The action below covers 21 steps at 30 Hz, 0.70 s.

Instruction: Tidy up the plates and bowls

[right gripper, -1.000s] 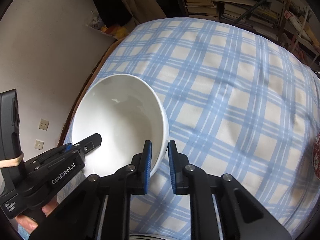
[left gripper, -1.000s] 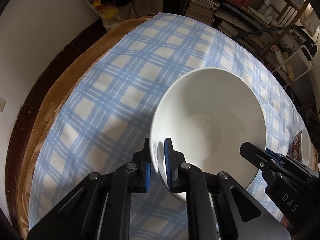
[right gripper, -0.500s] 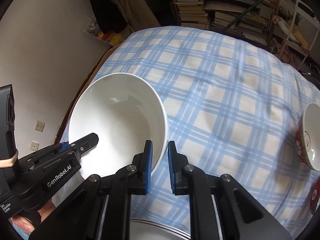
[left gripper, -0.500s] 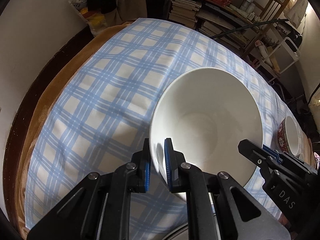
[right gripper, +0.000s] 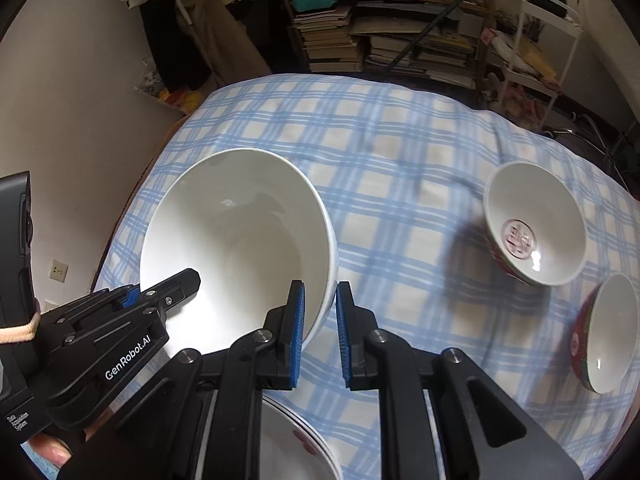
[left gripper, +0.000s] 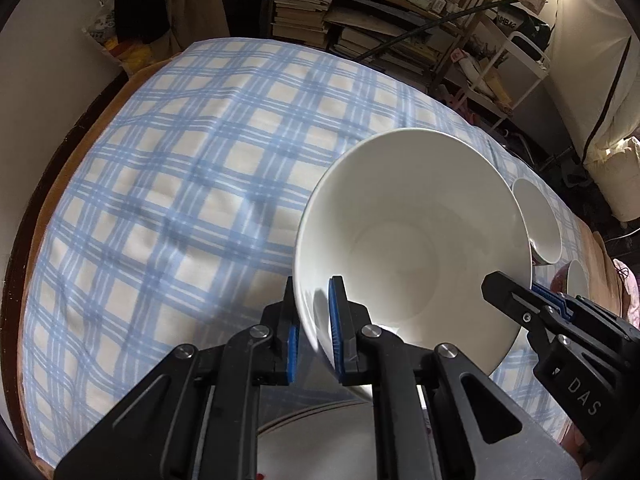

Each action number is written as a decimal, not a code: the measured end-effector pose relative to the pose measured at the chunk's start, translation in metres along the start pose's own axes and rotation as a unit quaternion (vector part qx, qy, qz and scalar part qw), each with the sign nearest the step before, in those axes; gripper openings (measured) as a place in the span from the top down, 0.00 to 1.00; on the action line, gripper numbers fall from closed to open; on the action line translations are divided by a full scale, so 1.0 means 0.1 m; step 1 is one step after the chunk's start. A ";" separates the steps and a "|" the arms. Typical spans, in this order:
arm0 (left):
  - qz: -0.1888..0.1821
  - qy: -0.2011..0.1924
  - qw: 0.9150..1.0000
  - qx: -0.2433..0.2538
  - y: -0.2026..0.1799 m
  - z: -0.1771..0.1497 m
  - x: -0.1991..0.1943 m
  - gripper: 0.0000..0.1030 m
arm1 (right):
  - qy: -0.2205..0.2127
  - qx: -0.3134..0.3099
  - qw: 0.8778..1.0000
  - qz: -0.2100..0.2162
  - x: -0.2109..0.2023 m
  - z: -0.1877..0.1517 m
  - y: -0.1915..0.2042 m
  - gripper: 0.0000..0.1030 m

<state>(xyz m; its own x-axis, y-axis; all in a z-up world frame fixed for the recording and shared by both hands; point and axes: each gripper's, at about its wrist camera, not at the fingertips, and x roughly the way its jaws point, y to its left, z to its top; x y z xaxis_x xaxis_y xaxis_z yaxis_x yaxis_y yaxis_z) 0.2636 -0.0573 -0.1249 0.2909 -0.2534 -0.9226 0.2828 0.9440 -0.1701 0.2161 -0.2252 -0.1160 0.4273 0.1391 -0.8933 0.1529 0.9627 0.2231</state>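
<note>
A large white bowl (left gripper: pixel 412 240) is held in the air above the blue checked tablecloth (left gripper: pixel 180 184), tilted. My left gripper (left gripper: pixel 314 320) is shut on its left rim. My right gripper (right gripper: pixel 320 328) is shut on its right rim; the bowl (right gripper: pixel 240 240) fills the left of the right wrist view. The right gripper (left gripper: pixel 532 300) shows at the bowl's far rim in the left wrist view, and the left gripper (right gripper: pixel 160 300) shows in the right wrist view. A stack of plates (right gripper: pixel 296 440) lies under both grippers; it also shows in the left wrist view (left gripper: pixel 320 440).
Two small red-patterned bowls (right gripper: pixel 536 224) (right gripper: pixel 608 332) stand on the cloth (right gripper: pixel 400 184) at the right. They also show behind the big bowl in the left wrist view (left gripper: pixel 538 220). Shelves of books (right gripper: pixel 400 32) and a white cart (left gripper: pixel 516 64) stand beyond the table.
Both grippers have pulled the large bowl back toward me and higher. The plate stack and the small bowls have come into view.
</note>
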 end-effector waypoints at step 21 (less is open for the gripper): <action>-0.037 0.057 0.992 0.108 -0.91 -0.50 0.19 0.84 | -0.002 0.099 0.994 -0.040 -0.33 -0.67 -0.92 0.83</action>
<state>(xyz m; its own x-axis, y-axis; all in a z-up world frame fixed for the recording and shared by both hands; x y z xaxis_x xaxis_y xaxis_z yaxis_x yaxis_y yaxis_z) 0.1975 -0.1377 -0.1440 0.1601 -0.2825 -0.9458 0.4921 0.8535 -0.1716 0.1283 -0.3034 -0.1331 0.4097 0.0638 -0.9100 0.3581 0.9062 0.2248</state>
